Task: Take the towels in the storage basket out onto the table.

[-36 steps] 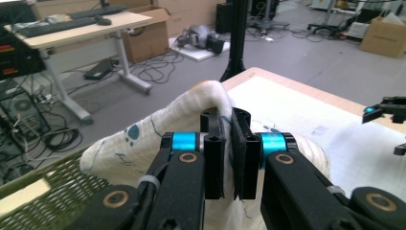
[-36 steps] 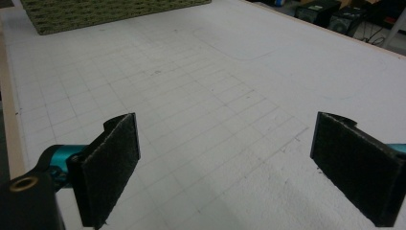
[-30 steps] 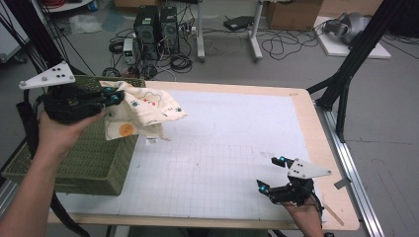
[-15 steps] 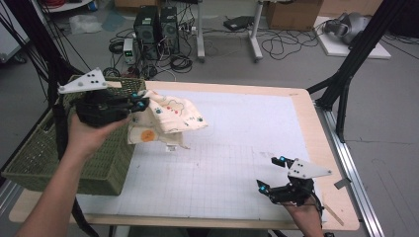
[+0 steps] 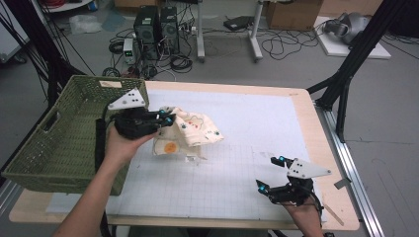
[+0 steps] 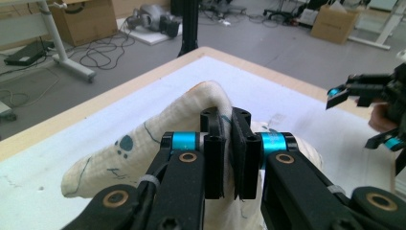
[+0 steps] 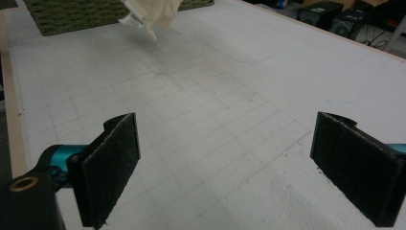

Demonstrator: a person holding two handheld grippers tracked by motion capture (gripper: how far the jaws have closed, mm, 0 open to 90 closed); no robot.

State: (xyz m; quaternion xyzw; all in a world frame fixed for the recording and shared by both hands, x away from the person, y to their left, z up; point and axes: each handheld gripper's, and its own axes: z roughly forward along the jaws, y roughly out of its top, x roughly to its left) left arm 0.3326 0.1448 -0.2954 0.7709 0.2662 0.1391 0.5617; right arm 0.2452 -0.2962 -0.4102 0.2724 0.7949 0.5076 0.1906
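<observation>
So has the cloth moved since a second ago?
Yes. The cloth, pinched in the left gripper, has come off the basket rightward and now hangs lower over the white mat.

Hand-held gripper [image 7: 225, 167] gapes over gridded mat [image 7: 230, 96]; cloth [image 7: 151, 12] beyond.

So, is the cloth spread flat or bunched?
Bunched. The cloth hangs crumpled from the shut left gripper, only its lower edge near the table.
</observation>
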